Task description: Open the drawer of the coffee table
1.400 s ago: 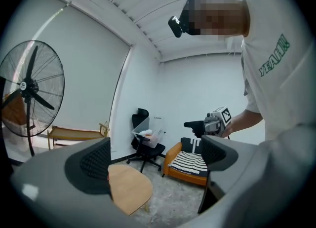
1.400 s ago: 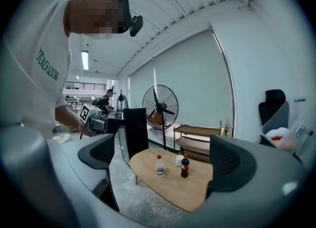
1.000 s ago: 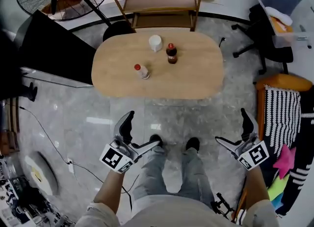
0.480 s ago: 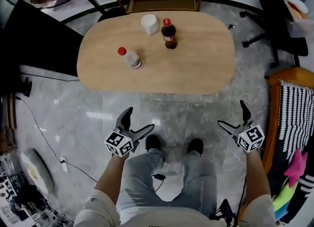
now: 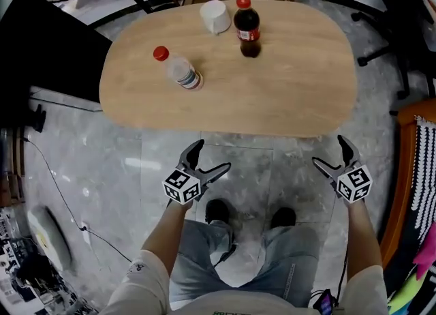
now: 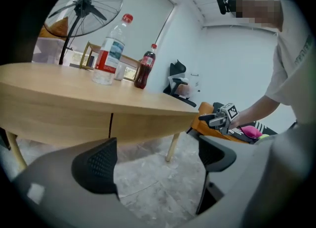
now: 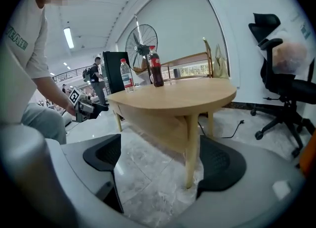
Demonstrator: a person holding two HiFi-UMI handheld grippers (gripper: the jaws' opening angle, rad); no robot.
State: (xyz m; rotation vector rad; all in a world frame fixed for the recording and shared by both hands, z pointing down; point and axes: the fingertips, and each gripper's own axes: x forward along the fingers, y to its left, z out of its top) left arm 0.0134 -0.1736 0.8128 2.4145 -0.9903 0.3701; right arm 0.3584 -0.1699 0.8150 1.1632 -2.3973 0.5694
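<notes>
Head view: left tongs and right tongs hang low before the counter, both empty.

Left gripper view: jaws wide apart. The drawer apparently sits in the near apron beside a seam, long axis along the edge, facing the person.

Right gripper view: jaws closing on nothing. Recommend a square grip under the drawer front and a straight pull.

No legible text: cola bottle red label too small; shirt print cropped, unreadable.

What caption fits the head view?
Person faces the coffee table, left gripper open and empty, right gripper closing its empty jaws.
</notes>
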